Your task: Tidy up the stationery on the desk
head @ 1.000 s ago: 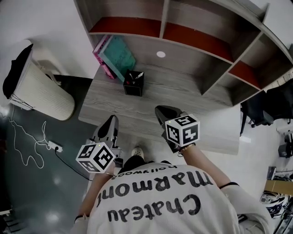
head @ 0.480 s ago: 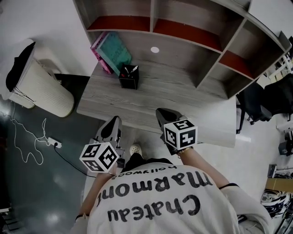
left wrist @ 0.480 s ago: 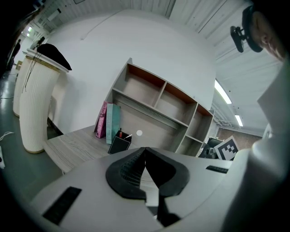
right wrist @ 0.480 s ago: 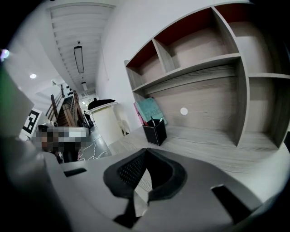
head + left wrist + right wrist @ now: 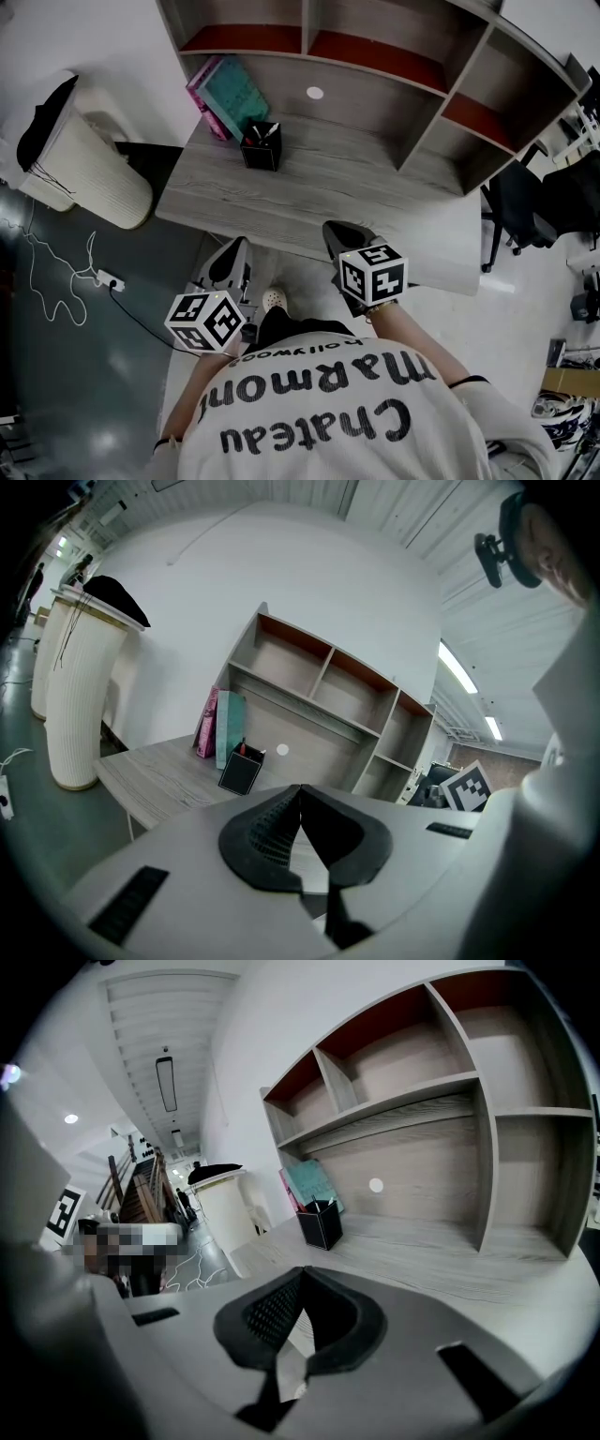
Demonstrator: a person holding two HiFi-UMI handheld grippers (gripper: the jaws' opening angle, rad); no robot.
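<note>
Only the head view shows both claws at once: left gripper [image 5: 232, 251] and right gripper [image 5: 337, 234], off the desk's [image 5: 375, 202] six o'clock edge. Their own views show each pinched closed, empty. The square black pen holder [image 5: 262, 147], pens upright, stands at the desk's ten o'clock, just beside leaning books [image 5: 230, 94]

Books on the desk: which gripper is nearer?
Left. The left gripper sits off the desk's front edge, roughly in line with the books; the right gripper is off the same edge, farther right.
</note>
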